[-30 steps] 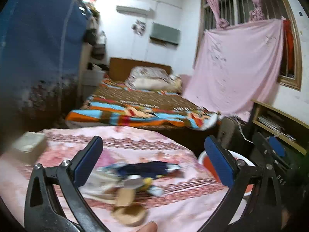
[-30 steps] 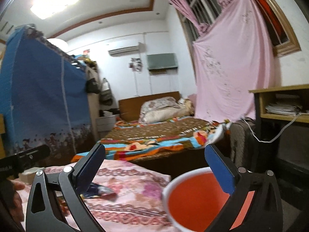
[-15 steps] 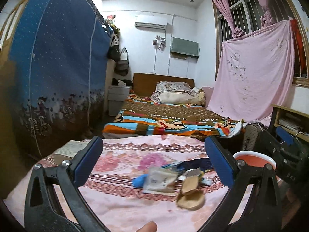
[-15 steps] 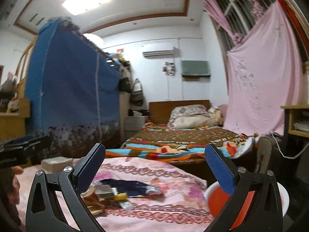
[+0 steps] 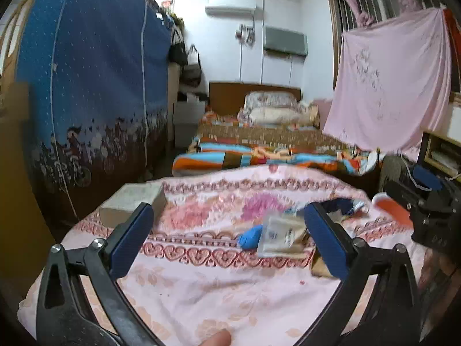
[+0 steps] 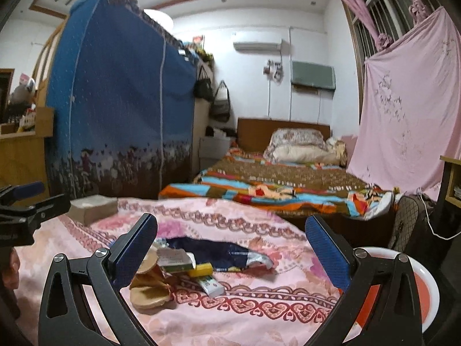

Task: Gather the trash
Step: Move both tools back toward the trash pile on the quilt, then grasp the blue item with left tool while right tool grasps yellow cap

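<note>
Left gripper (image 5: pixel 227 236): jaws spread wide and empty, held low over the near part of the table.
Right gripper (image 6: pixel 230 248): jaws wide apart, empty, above the trash.
Surface: round table under a pink floral cloth (image 6: pixel 230 311) with heart-pattern bands.
Trash pile (image 6: pixel 184 268): clustered mid-table; dark blue wrapper (image 6: pixel 219 252) at its far side, yellow piece (image 6: pixel 200 271), brown paper cups (image 6: pixel 148 291) nearest.
Grey box (image 6: pixel 92 206): far left of the table, well apart from the pile.
Bin (image 6: pixel 403 288): white-rimmed, orange inside, just beyond the table's right edge, lower than the tabletop.
Room: blue fabric wardrobe (image 6: pixel 115 109) left; bed with striped blanket (image 6: pixel 273 184) beyond the table; pink sheet (image 6: pixel 403 109) over the right window; air conditioner (image 6: pixel 256 44) on the far wall.
</note>
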`<act>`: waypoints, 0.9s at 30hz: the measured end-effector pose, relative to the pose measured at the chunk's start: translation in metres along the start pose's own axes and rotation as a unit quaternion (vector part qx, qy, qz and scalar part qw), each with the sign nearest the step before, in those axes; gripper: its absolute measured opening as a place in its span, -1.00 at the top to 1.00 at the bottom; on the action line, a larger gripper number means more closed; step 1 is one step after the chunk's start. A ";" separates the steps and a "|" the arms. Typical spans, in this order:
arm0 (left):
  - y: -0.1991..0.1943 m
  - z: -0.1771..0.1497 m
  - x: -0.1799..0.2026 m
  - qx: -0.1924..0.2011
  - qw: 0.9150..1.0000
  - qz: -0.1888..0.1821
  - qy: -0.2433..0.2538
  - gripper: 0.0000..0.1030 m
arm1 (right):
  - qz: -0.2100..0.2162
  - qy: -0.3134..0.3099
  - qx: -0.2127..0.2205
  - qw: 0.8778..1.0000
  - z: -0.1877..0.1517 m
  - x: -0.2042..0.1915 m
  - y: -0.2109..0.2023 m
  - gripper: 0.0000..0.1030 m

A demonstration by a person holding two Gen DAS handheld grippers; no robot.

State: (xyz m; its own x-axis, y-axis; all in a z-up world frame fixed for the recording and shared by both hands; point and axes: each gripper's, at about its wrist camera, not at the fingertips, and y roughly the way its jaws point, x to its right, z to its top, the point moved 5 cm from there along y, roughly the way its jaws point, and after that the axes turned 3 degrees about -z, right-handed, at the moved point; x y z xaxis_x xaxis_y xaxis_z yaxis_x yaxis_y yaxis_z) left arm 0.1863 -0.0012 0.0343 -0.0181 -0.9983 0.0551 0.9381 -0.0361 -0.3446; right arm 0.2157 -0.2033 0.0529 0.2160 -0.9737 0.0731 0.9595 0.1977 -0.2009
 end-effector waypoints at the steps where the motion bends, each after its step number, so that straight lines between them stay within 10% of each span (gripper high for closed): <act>1: 0.004 -0.002 -0.001 -0.010 1.000 0.001 0.000 -0.74 | 0.000 0.000 -0.008 1.000 -0.001 0.000 0.003 -1.00; 12: 0.055 -0.024 -0.012 -0.148 0.987 -0.042 -0.044 0.00 | 0.025 0.018 -0.145 0.989 -0.031 0.005 0.047 -0.30; 27: 0.107 -0.038 -0.003 -0.240 0.962 -0.099 -0.080 0.35 | 0.080 -0.017 -0.257 0.963 -0.060 -0.019 0.080 -0.11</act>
State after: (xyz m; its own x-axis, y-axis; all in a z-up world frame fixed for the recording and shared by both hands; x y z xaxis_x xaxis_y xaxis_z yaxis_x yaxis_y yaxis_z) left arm 0.2734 -0.0037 -0.0383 -0.0901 -0.9512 0.2952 0.6530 -0.2802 -0.7036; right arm 0.2775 -0.1754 -0.0230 0.3670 -0.9297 0.0306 0.6989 0.2538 -0.6687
